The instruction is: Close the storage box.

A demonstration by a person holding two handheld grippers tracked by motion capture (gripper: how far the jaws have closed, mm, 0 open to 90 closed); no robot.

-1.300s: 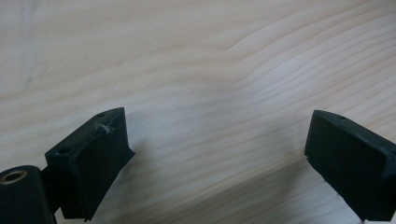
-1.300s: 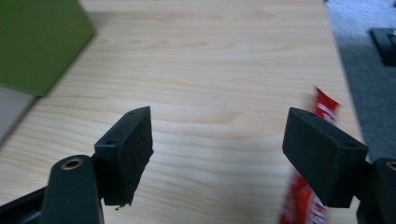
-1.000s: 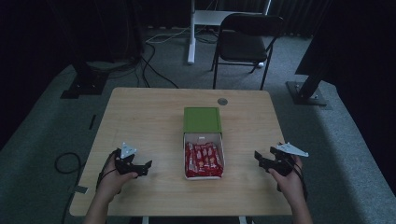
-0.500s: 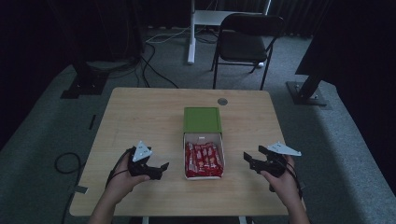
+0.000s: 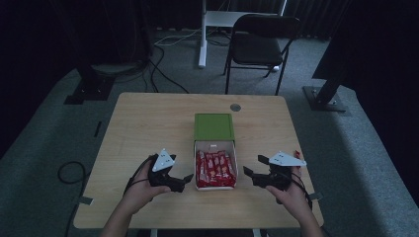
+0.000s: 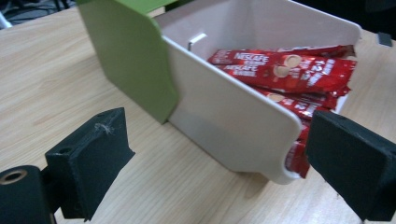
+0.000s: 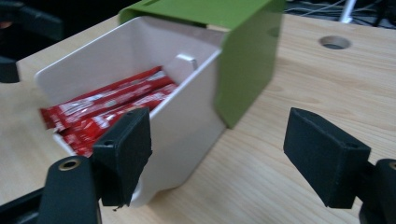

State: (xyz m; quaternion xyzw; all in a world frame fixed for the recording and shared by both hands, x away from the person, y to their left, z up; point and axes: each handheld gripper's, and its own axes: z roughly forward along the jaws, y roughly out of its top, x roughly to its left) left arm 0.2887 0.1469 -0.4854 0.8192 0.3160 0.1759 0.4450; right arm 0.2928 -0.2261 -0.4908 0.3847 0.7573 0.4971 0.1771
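The white tray (image 5: 215,170) of red sachets (image 5: 214,169) lies between both grippers — left gripper (image 5: 184,181) and right gripper (image 5: 248,174) flank it, jaws wide, empty.

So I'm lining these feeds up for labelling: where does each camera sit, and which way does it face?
High view: above the person's side, looking forward and down on the table; both forearms, left gripper and right gripper show.
Left gripper view: on the left gripper, facing the white tray; its jaws stand apart.
Right gripper view: on the right gripper, facing the tray's other side; jaws apart.
Shared: tray, green sleeve, red sachets.
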